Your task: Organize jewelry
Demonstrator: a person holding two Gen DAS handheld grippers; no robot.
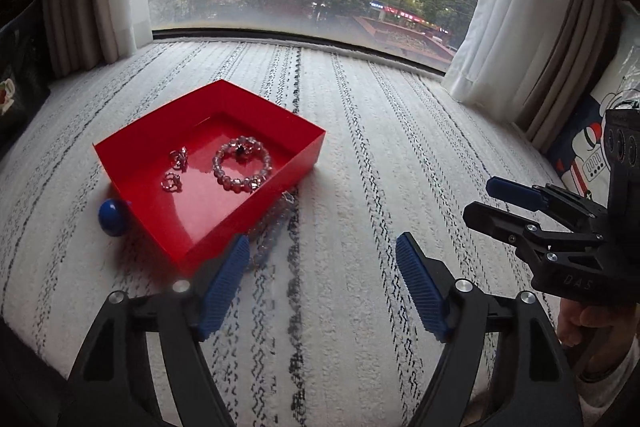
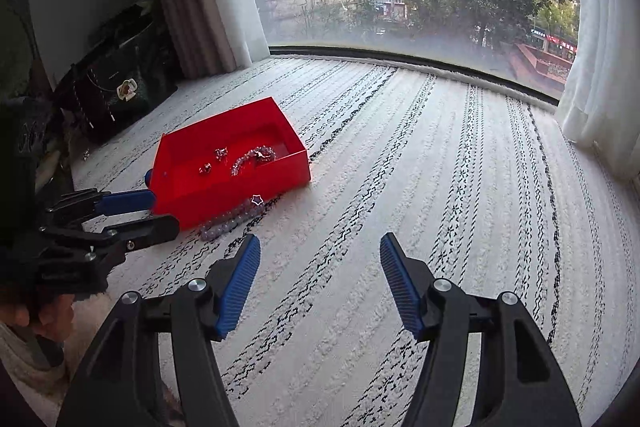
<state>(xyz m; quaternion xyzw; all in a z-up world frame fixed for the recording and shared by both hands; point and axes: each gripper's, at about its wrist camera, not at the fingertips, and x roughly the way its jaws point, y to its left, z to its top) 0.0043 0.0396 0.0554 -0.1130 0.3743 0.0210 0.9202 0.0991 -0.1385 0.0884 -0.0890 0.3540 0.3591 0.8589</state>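
a bead bracelet (image 1: 241, 163) and small rings (image 1: 178, 159) are kept inside the red box (image 1: 160, 211) on the striped mat (image 1: 360, 147). a purple bead string (image 2: 232, 219) is laid just beside the box. the left claw (image 1: 320, 267) and right claw (image 2: 318, 267) are both held wide apart, with nothing grasped.

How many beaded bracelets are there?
2. One bracelet lies inside the red box; the other bracelet lies outside on the mat, against the box's near wall, partly hidden.

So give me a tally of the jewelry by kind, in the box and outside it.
Beaded bracelets: 2, one in the red box at, one outside at
Small rings in box: 2
Total: 4
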